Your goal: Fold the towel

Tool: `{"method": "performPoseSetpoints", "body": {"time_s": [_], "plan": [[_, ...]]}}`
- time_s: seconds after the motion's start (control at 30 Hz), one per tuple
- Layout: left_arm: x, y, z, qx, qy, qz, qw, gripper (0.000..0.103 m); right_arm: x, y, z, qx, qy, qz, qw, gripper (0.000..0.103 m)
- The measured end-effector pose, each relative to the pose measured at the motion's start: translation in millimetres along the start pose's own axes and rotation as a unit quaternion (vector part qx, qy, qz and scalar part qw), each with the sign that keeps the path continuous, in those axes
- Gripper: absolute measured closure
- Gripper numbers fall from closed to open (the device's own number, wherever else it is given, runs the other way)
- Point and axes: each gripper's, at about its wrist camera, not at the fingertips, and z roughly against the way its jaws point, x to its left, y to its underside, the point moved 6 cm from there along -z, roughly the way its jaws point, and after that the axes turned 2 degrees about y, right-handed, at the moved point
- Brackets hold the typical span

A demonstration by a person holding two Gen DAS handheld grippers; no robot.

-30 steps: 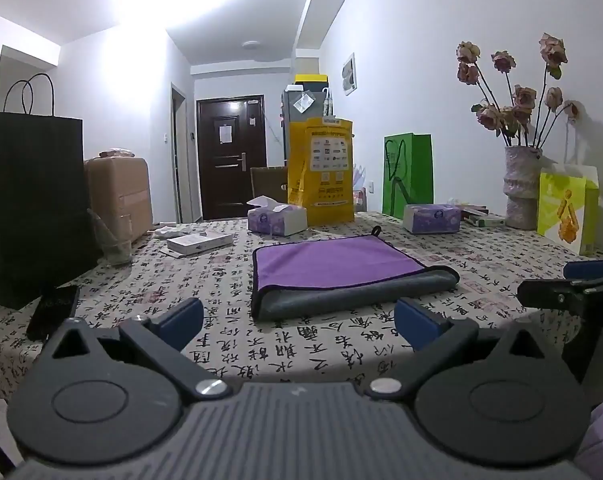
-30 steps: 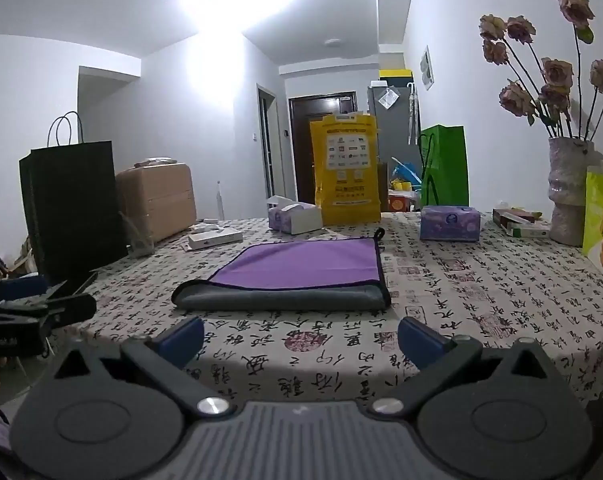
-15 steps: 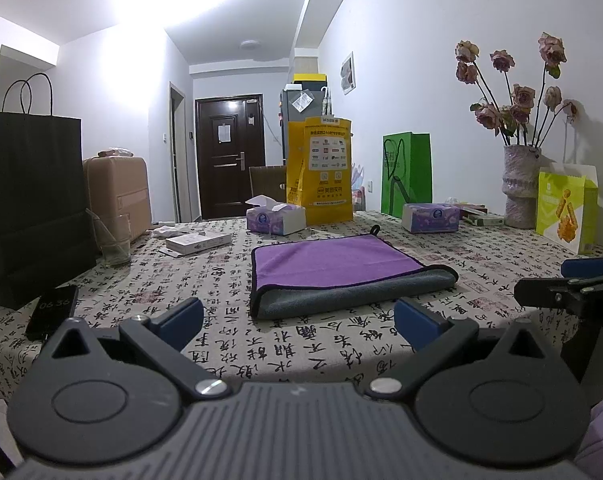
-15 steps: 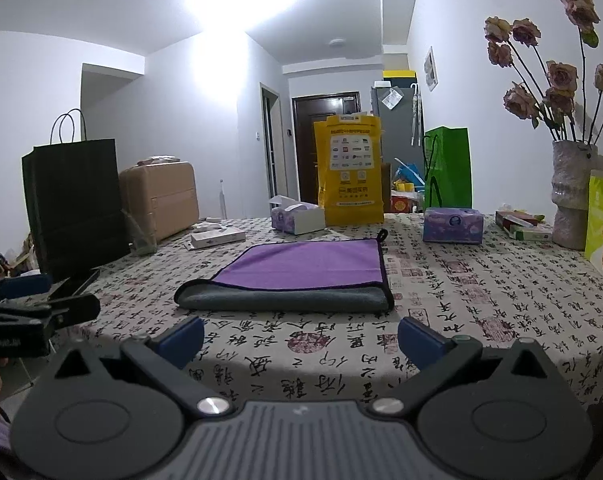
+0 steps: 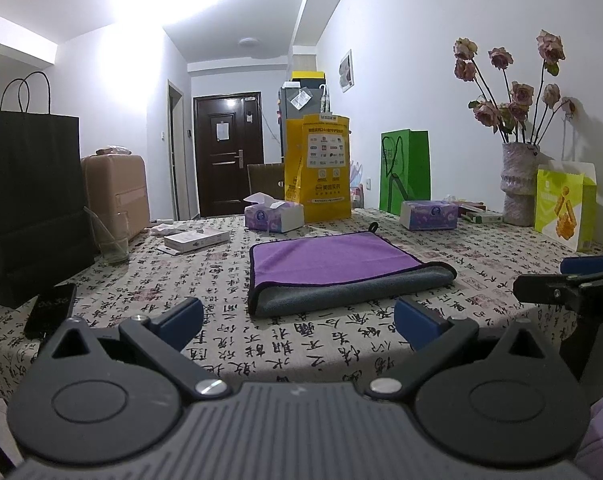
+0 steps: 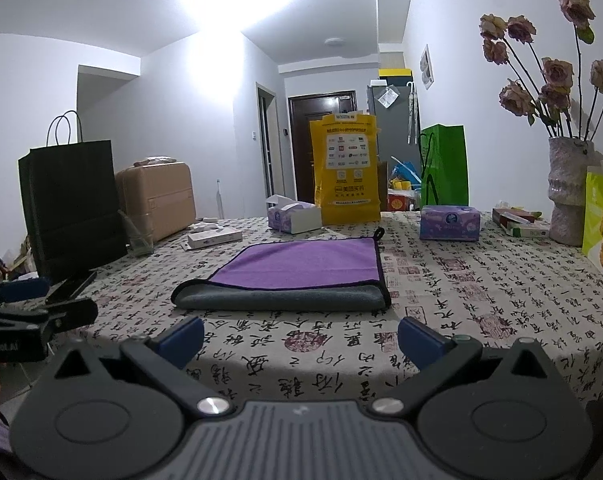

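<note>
Purple towel [image 5: 333, 258] mid-worktop already folded once; next fold best started by corners being pinched, left gripper [image 5: 299, 320] and right gripper [image 6: 301, 334] both spread, empty.

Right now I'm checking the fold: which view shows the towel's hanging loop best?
The right wrist view: the hanging loop stands clear at the towel's far right corner. The left wrist view shows the loop smaller, low against the tablecloth.

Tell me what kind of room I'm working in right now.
Most likely a home dining or living area: a cloth-covered table with the towel on it, a vase of flowers, tissue boxes, and a front door behind.
</note>
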Motion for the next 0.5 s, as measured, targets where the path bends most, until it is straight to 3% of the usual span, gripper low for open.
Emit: {"method": "performPoseSetpoints", "body": {"time_s": [0.5], "plan": [[-1.0,0.2,0.0,0.0,-0.001,0.0,1.0,0.0,-1.3,0.3,0.0,-0.002,0.002,-0.003,1.0,0.0]]}}
